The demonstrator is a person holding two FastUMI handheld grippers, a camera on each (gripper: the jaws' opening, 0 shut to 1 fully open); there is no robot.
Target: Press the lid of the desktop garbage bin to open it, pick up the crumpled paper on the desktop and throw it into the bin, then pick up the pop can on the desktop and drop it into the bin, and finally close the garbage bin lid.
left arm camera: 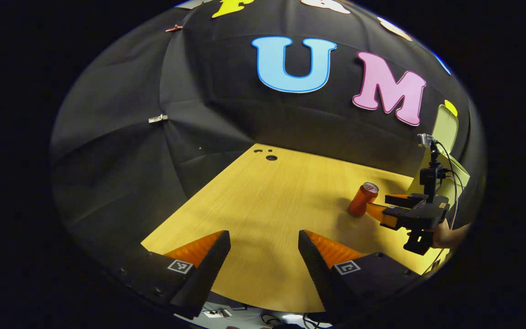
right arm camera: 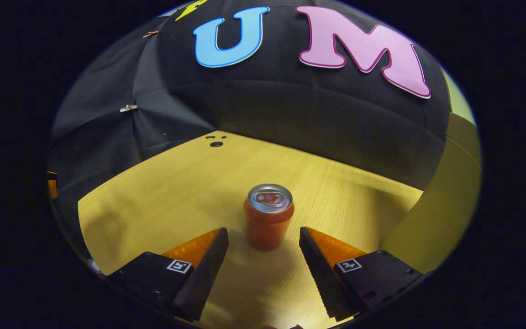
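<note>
Wooden desktop point(right arm camera: 162, 183) under both grippers. Yellow-green bin point(right arm camera: 432, 214) at right edge, lid raised. Pop can point(right arm camera: 268, 221) upright, long axis vertical, straight ahead of right gripper point(right arm camera: 263, 242), just beyond spread fingers, untouched. Left gripper point(left arm camera: 264, 244) open, empty, well apart from can.

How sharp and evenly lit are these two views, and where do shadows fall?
Right gripper view: pop can sharp, glare on its top, table bowed by fisheye, soft shadow at left. Left gripper view: crisp, brighter toward the bin, the can's shadow falling toward the camera, right gripper beside it.
</note>
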